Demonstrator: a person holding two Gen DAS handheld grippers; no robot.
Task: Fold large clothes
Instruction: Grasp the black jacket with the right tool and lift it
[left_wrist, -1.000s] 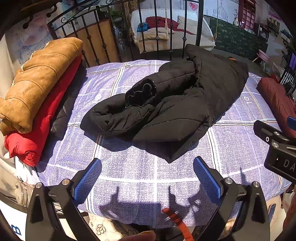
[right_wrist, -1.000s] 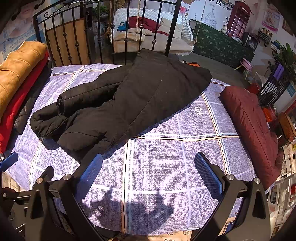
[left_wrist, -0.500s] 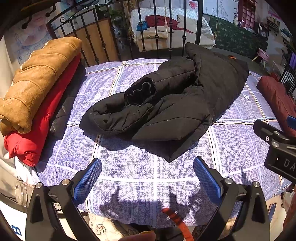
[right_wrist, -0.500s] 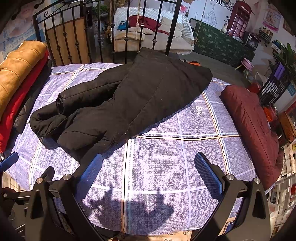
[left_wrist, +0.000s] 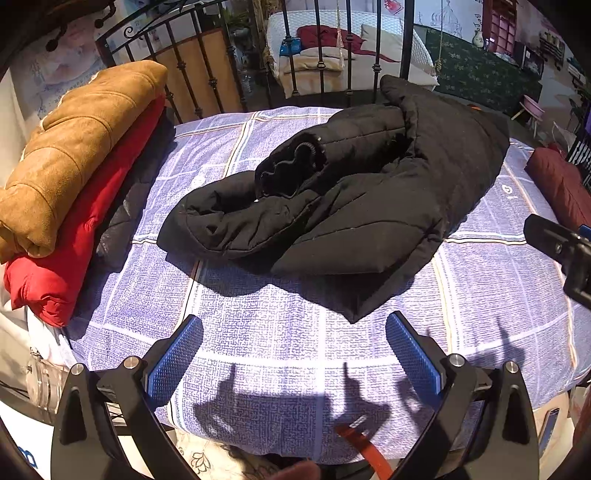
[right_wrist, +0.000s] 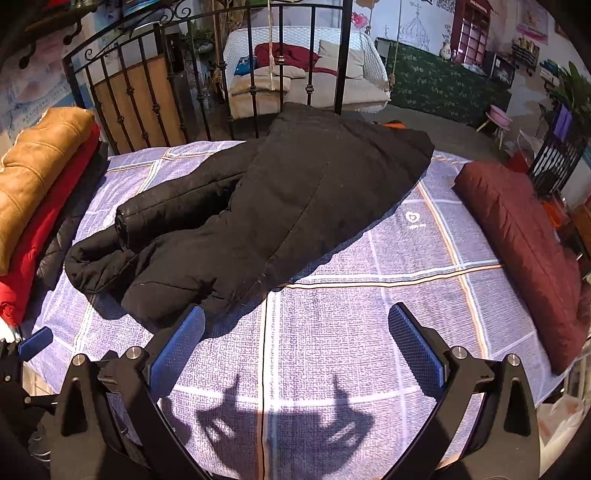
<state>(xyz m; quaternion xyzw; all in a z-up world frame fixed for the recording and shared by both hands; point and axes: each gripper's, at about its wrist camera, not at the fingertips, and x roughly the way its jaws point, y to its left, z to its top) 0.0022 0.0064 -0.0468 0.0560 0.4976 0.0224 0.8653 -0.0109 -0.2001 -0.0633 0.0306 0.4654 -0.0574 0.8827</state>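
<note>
A black padded coat (left_wrist: 362, 199) lies crumpled on the blue checked bedcover (left_wrist: 280, 332), one sleeve cuff (left_wrist: 291, 166) turned up toward the left. It also shows in the right wrist view (right_wrist: 288, 210). My left gripper (left_wrist: 293, 350) is open and empty, above the cover's near edge, short of the coat's nearest corner. My right gripper (right_wrist: 295, 347) is open and empty, its left finger close to the coat's near hem.
Folded tan (left_wrist: 74, 147) and red (left_wrist: 74, 229) jackets are stacked at the left over a dark one. A maroon garment (right_wrist: 524, 236) lies along the right edge. A black iron bed frame (right_wrist: 255, 66) stands behind the bed.
Both grippers have moved slightly forward toward the coat. The coat has not moved.
</note>
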